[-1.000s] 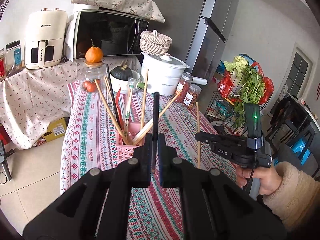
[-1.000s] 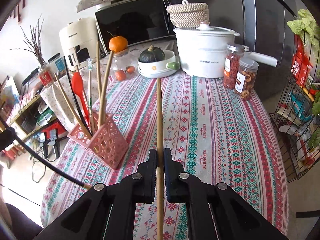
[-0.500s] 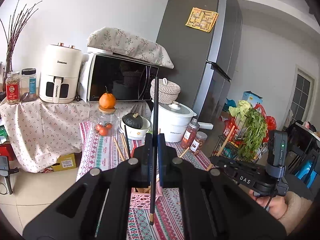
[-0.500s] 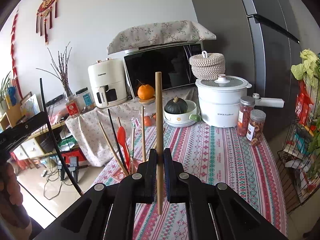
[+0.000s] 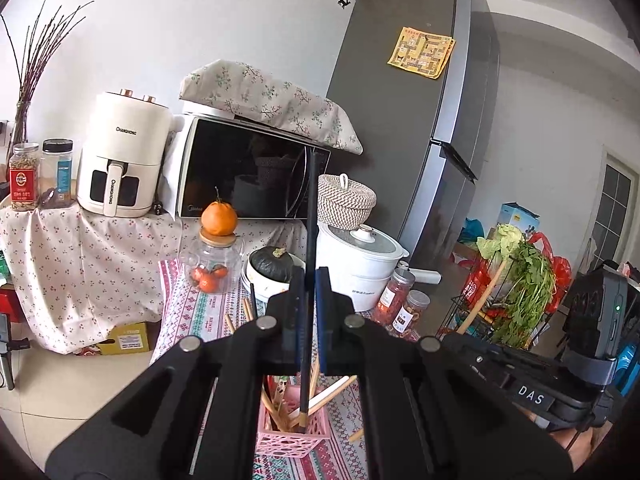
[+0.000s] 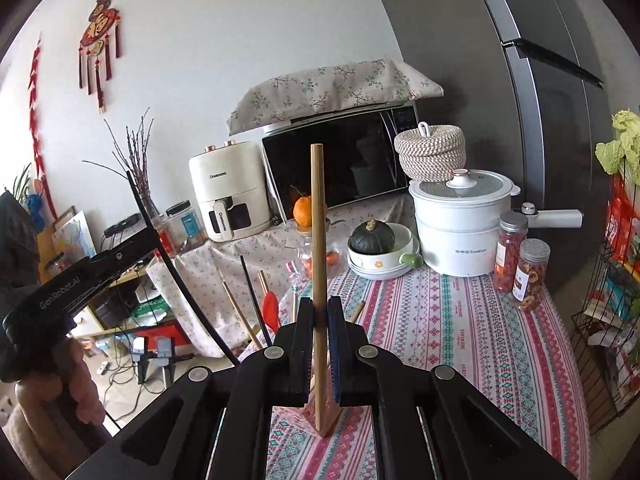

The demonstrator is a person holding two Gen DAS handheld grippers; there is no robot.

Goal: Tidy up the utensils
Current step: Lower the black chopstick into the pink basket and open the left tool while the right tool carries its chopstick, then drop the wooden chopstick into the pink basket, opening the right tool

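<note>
Utensils are being gathered into a pink perforated holder (image 5: 294, 436) that stands on a bench covered by a patterned red and white cloth (image 6: 460, 344). Several wooden chopsticks (image 5: 280, 408) and a red spoon-like utensil (image 6: 271, 309) are already leaned inside it, handles up, so that they are kept together in one place.

Two more sticks are held above the holder. The left tongs (image 5: 307, 308) are clamped on a black chopstick (image 5: 310, 240), gripped near its lower part and held almost upright, with its lower end seen at the holder's open mouth; whether the tip is touching anything inside cannot be told. The right tongs (image 6: 320, 340) are clamped on a wooden chopstick (image 6: 318, 220), also held upright, its lower end shown over the near corner of the holder. The upright hold appears to be chosen so that each stick can be lowered end first into the narrow opening without catching on the slanted sticks already there.

In the right wrist view the left tongs are seen from the side with the black chopstick slanting down from them, and a hand (image 6: 84, 392) in a fleecy sleeve is seen on the handle.

At the far end of the bench a white pot (image 6: 460, 232), two spice jars (image 6: 520, 256), a bowl with a dark squash (image 6: 380, 248) and a glass jar topped by an orange (image 5: 218, 220) are set well apart from the holder, so the working area near it is left free
</note>
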